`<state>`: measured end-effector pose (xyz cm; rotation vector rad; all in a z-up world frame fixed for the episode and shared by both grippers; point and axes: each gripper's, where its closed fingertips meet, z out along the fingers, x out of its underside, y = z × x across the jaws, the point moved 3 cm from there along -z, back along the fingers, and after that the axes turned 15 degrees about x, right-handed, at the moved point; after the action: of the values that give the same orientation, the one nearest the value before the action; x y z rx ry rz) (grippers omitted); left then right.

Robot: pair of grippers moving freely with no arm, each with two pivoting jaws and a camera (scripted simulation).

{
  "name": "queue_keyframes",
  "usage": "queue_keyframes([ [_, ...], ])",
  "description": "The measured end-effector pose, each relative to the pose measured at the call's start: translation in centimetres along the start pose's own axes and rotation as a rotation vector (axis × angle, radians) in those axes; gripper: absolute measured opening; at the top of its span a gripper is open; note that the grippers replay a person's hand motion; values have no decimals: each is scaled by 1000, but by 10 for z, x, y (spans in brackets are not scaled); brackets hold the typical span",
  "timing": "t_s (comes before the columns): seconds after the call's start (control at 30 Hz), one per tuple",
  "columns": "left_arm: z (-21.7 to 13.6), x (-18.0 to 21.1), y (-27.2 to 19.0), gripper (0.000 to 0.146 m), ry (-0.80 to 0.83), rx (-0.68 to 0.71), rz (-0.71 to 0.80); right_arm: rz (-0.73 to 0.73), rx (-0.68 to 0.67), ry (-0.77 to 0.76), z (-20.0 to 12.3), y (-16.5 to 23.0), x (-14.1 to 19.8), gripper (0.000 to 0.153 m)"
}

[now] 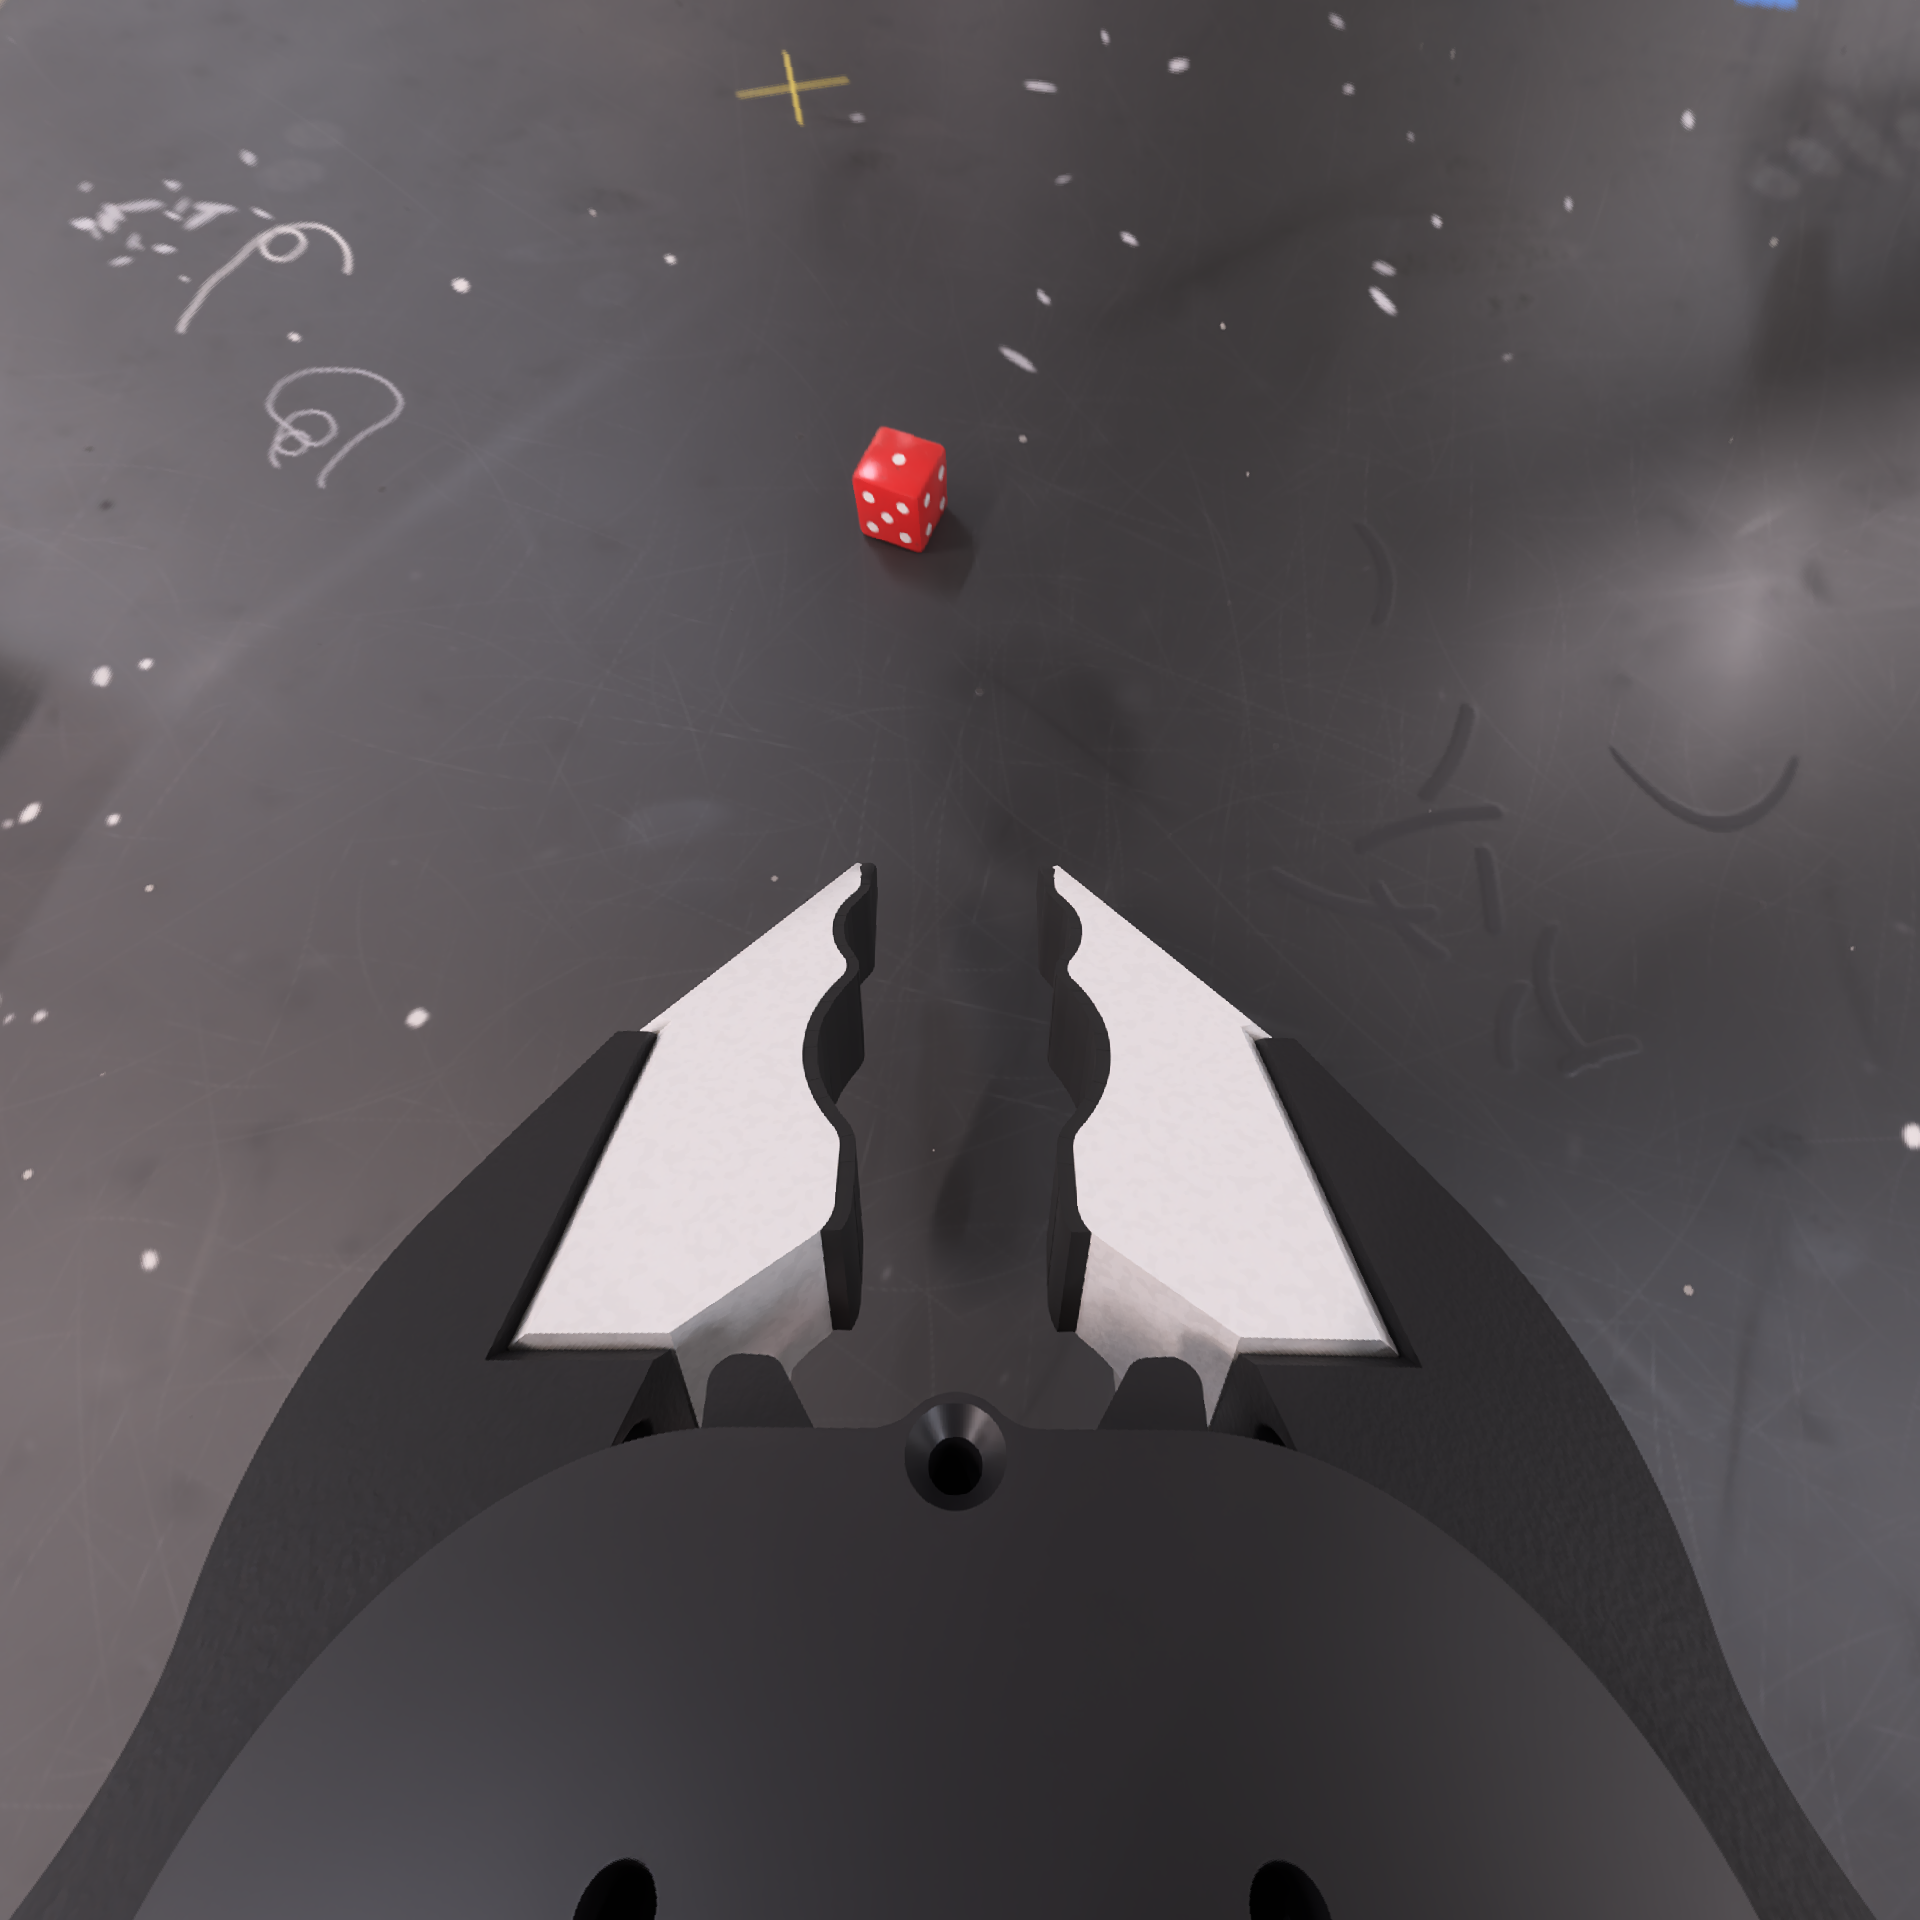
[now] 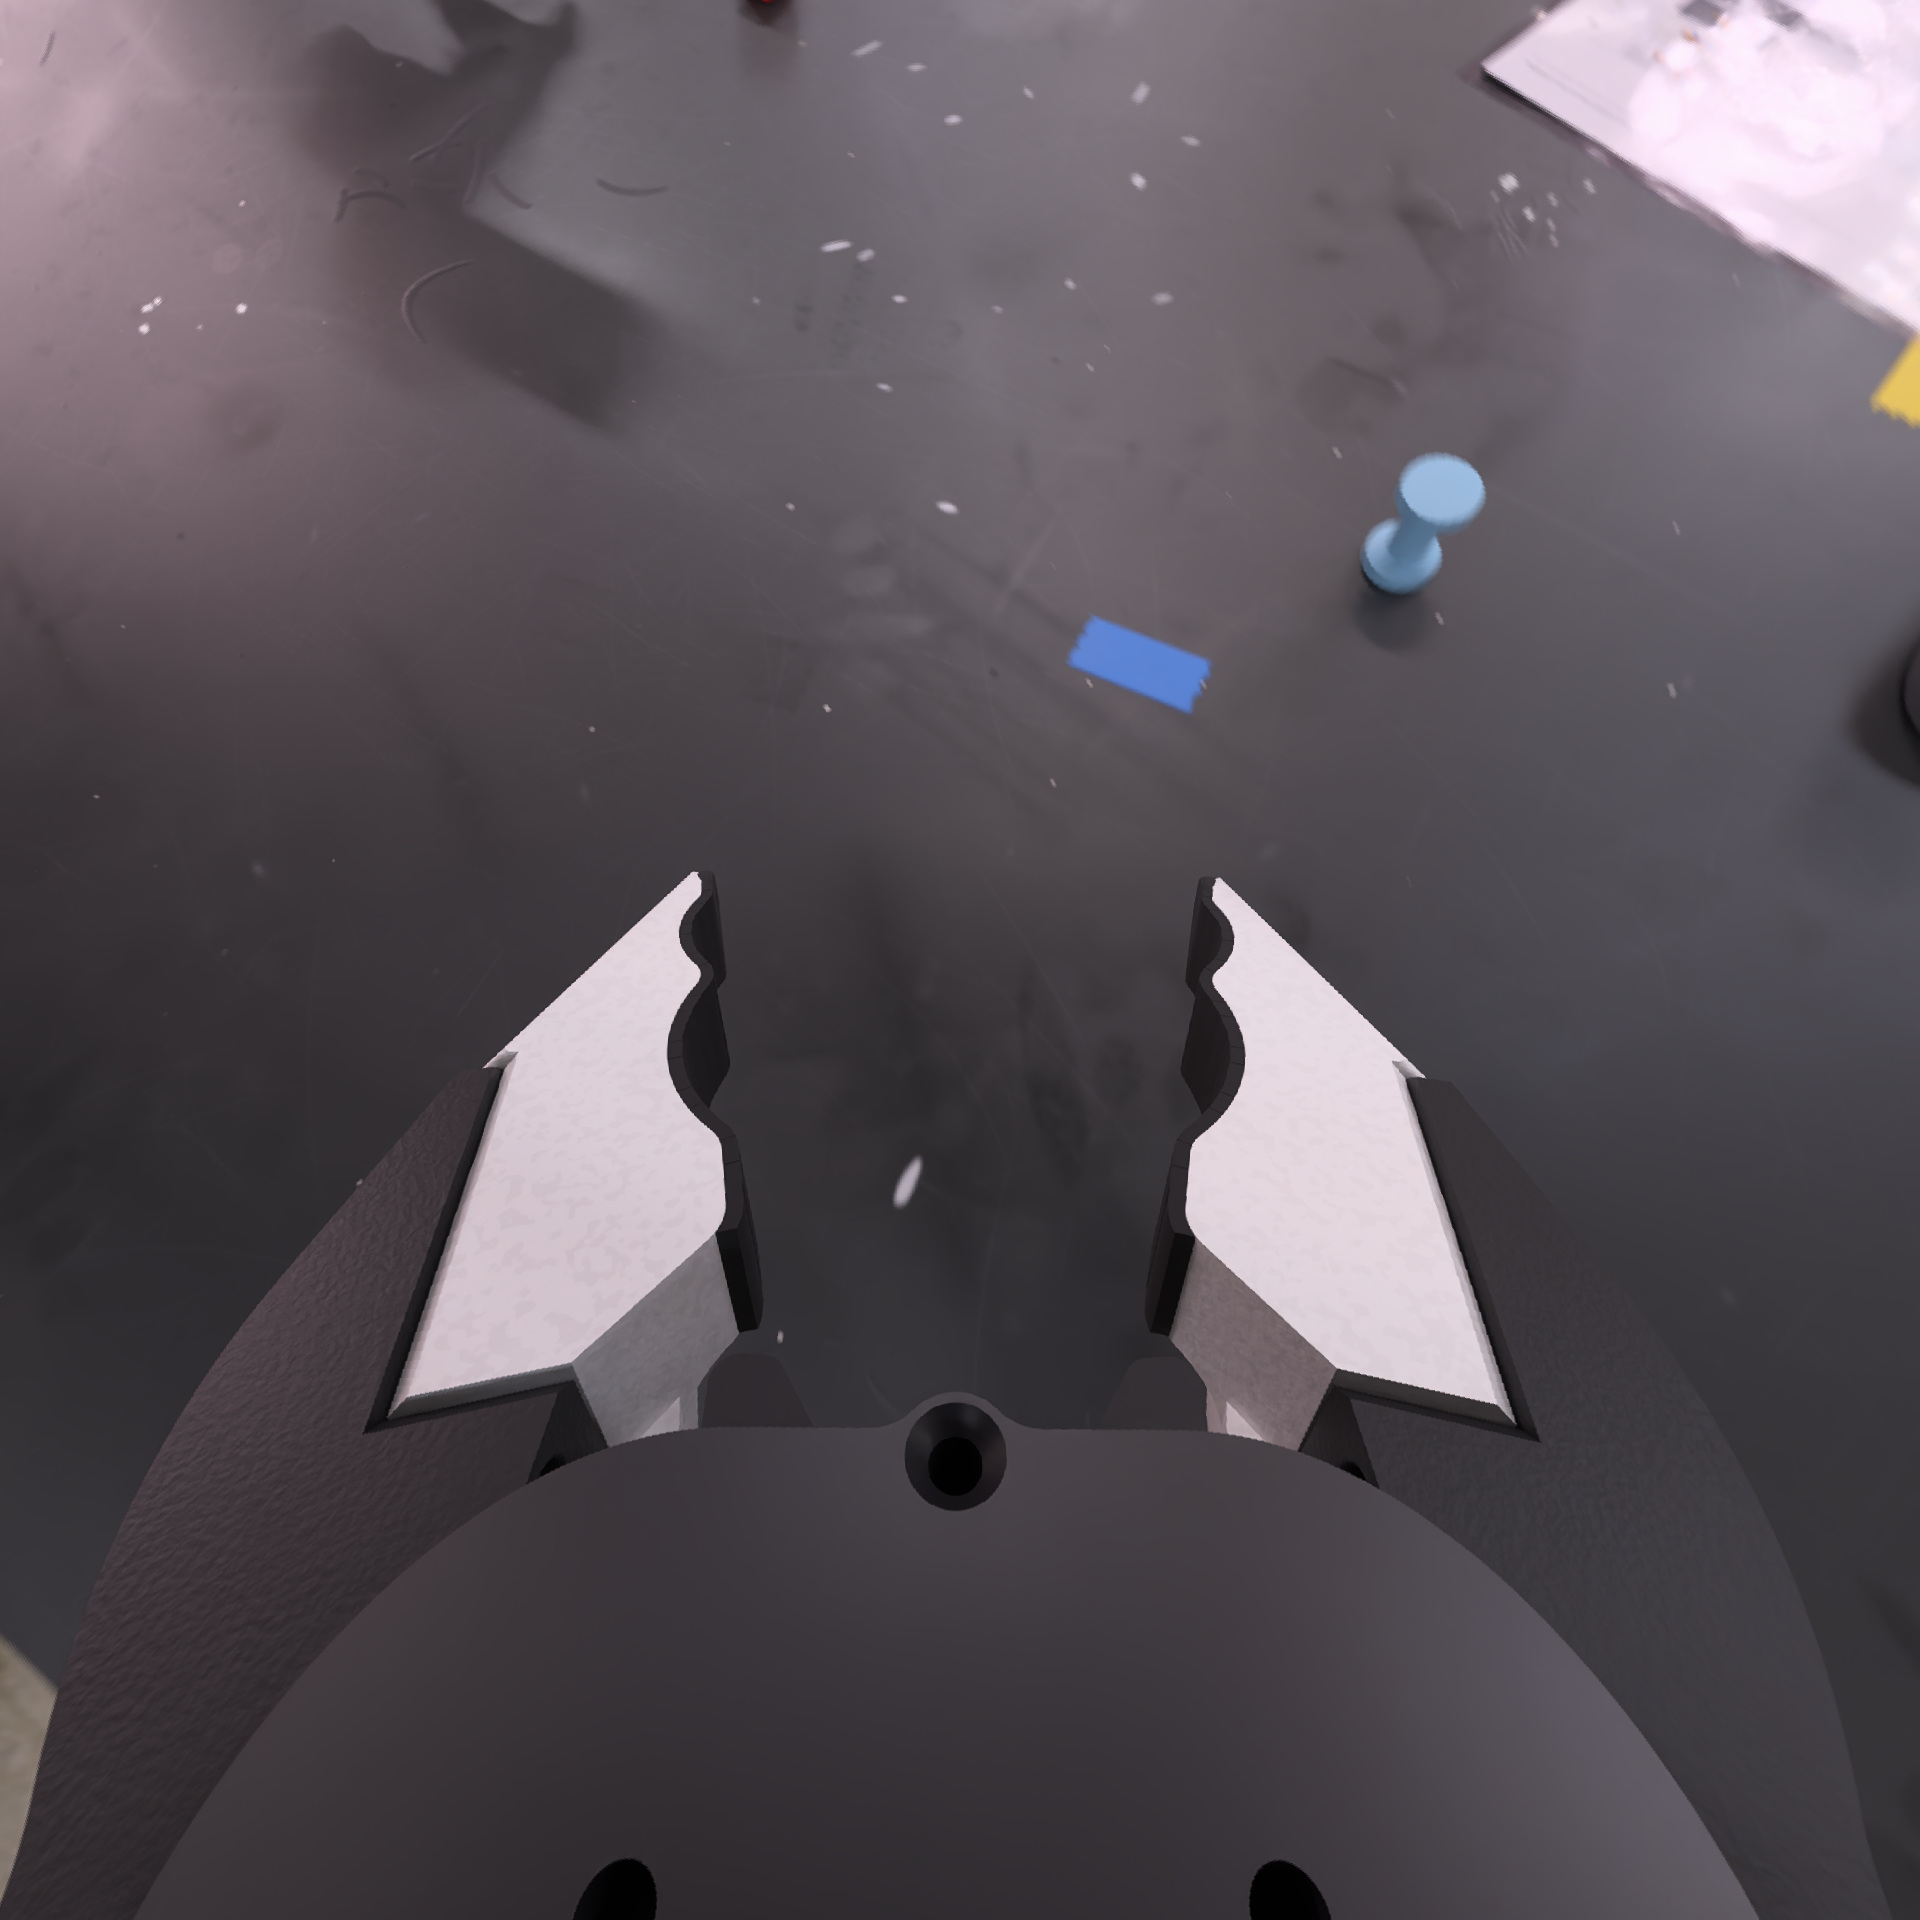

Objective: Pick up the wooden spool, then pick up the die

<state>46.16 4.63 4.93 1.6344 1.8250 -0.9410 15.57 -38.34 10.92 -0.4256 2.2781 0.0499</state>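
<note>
A red die (image 1: 900, 488) with white pips sits on the dark tabletop, straight ahead of my left gripper (image 1: 957, 868) and well beyond its fingertips. The left gripper is open with a narrow gap and holds nothing. A light blue spool (image 2: 1419, 536) stands tilted on the table in the right wrist view, ahead and to the right of my right gripper (image 2: 954, 878). The right gripper is open wide and empty. A bit of red shows at the top edge of the right wrist view (image 2: 764, 4).
A blue tape strip (image 2: 1140, 663) lies ahead of the right gripper. A white sheet (image 2: 1725, 125) lies at the far right, with yellow tape (image 2: 1901, 390) and a dark round object (image 2: 1907, 696) at the right edge. A yellow cross mark (image 1: 792, 87) lies beyond the die.
</note>
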Motion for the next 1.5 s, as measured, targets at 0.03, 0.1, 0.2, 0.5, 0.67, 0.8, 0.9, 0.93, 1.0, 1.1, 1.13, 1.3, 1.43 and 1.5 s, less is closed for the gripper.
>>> queue_keyframes([
  [0.03, -2, -1, 0, 31, -17, -6, -2, -26, -6, -13, 4, 6, -4, 90],
  [0.1, -5, -2, 1, 31, -46, -23, -4, -37, -66, -48, 15, 18, -15, 88],
  [0.2, -9, -3, 5, 31, -58, -58, 14, -57, -175, -93, 32, 35, -33, 82],
  [0.5, 0, 9, 8, 31, -38, -68, 31, -166, -353, -88, 67, 75, -71, 91],
  [0.67, 1, 10, 5, 31, -36, -68, 52, -180, -404, -75, 72, 86, -80, 91],
  [0.8, 1, 10, 5, 31, -40, -67, 53, -191, -420, -33, 71, 90, -84, 93],
  [0.9, 2, 11, 5, 31, -31, -67, 49, -196, -450, -38, 56, 89, -94, 93],
  [0.93, 2, 12, 5, 31, -24, -67, 50, -206, -439, -37, 49, 84, -98, 95],
  [1.0, 3, 12, 5, 31, -11, -68, 53, -234, -336, -38, 35, 60, -110, 96],
  [1.1, 5, 14, 5, 31, 8, -66, 56, -258, -122, -17, 27, 3, -126, 89],
  [1.13, 5, 14, 5, 31, 13, -66, 55, -276, -50, 16, 32, -19, -128, 84],
  [1.3, 5, 15, 5, 31, 14, -71, 59, -431, 24, 246, 95, -79, -107, 56],
  [1.43, 5, 15, 6, 31, 19, -81, 53, -387, -57, 427, 143, -91, -77, 42],
  [1.5, 5, 16, 6, 31, 22, -85, 54, -300, -25, 521, 156, -95, -66, 42],
])
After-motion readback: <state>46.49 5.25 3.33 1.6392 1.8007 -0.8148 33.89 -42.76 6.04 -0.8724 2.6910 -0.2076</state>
